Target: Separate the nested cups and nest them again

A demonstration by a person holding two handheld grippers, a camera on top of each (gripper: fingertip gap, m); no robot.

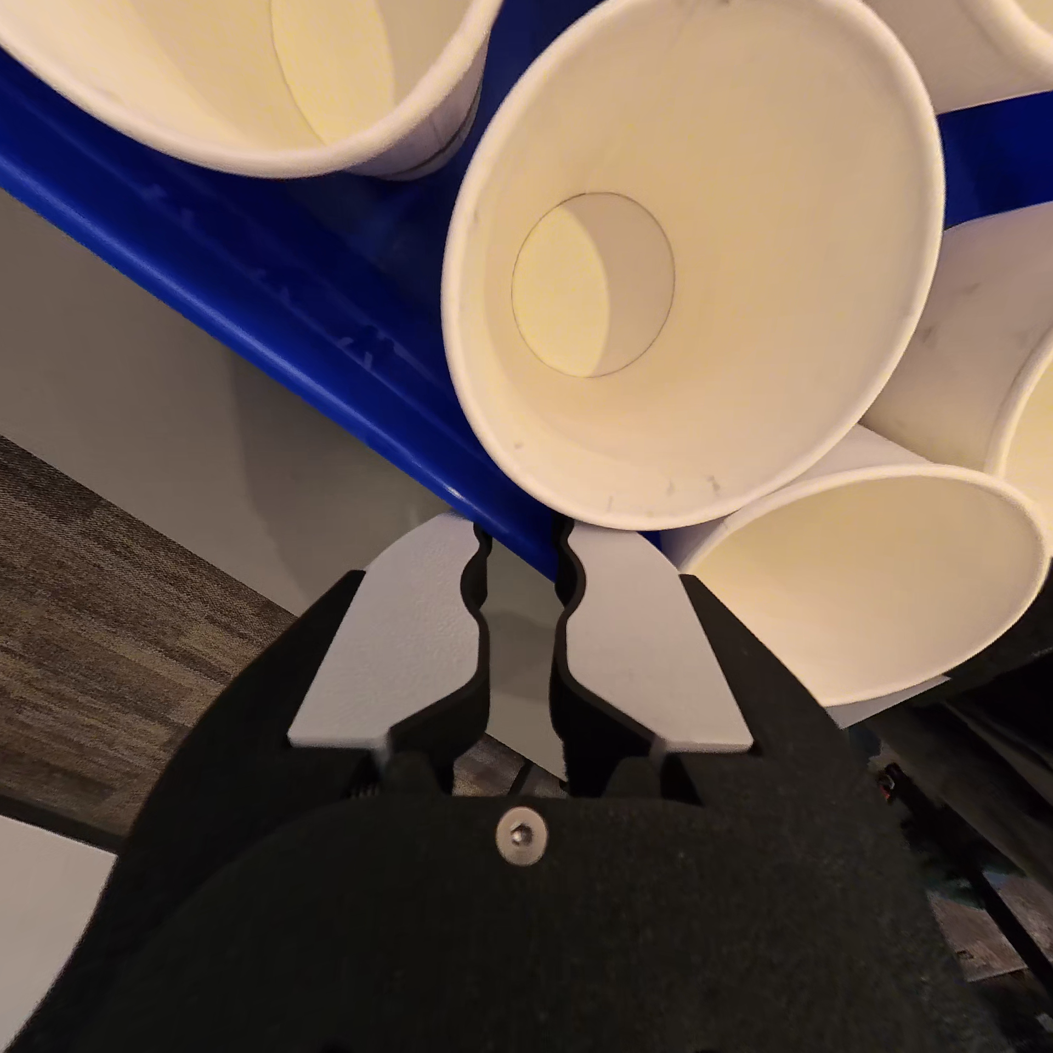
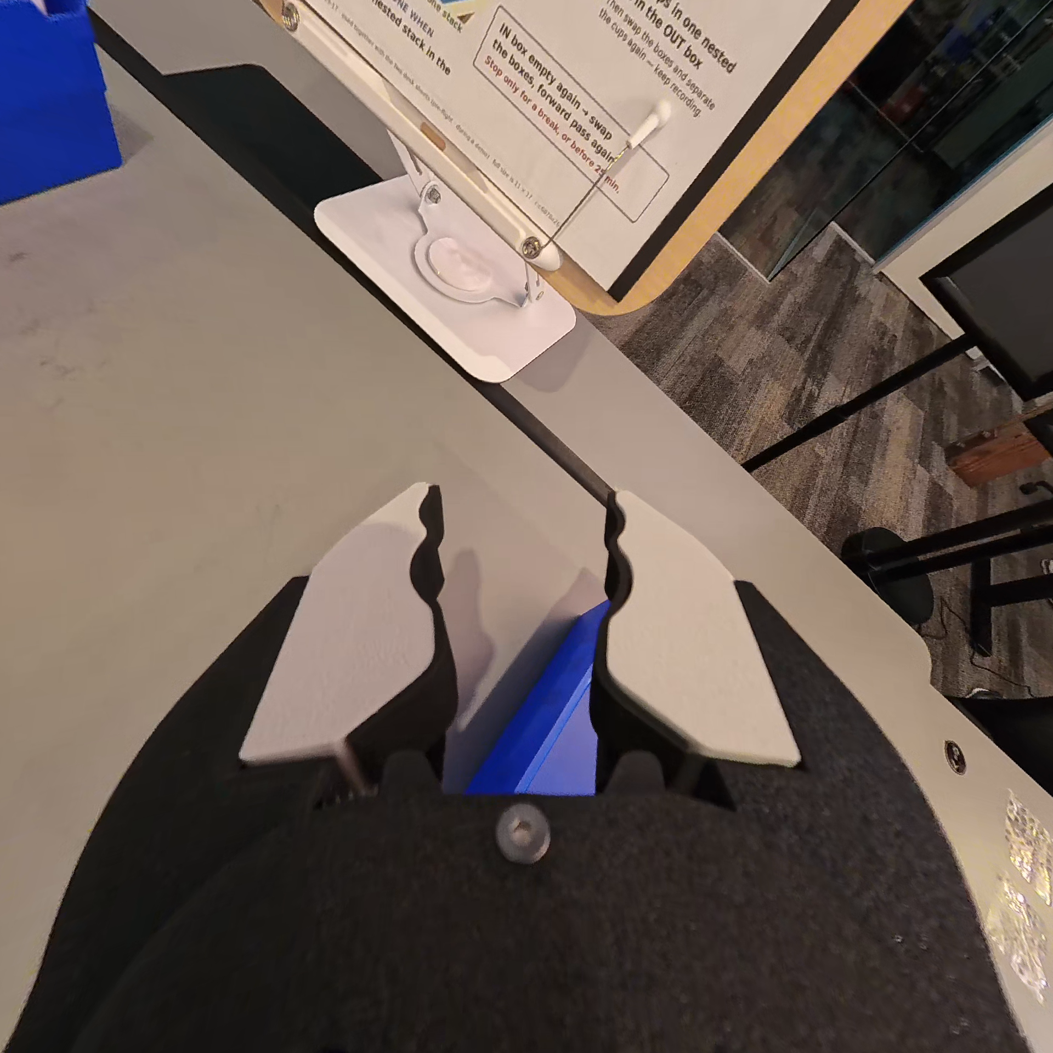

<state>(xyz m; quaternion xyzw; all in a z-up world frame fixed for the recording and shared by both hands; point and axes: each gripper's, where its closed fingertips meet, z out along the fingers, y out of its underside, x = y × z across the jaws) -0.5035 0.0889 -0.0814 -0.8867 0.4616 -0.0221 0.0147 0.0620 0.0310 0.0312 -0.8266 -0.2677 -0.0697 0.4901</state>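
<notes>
Cups are lying loose on their sides in the blue bin point(image 1: 296, 319), filling the upper and right parts of the left wrist view, and the left gripper point(image 1: 521, 541), jaws parted and gripping nothing, is sitting right at the rim of the middle cup point(image 1: 695, 285), so a clumsy pinch risks crushing the thin paper wall or nudging the neighbouring lower cup point(image 1: 872, 581) out of reach. The right gripper point(image 2: 521, 507), likewise spread and empty, is hovering over the grey table point(image 2: 171, 399) with a blue edge point(image 2: 547, 706) showing low between its fingers. Bin depth, cup bases and the total count are being cut off.

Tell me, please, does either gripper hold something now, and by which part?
Nothing is held. The left gripper has a gap between its fingers, just below a paper cup's rim. The right gripper is open over the table.
</notes>
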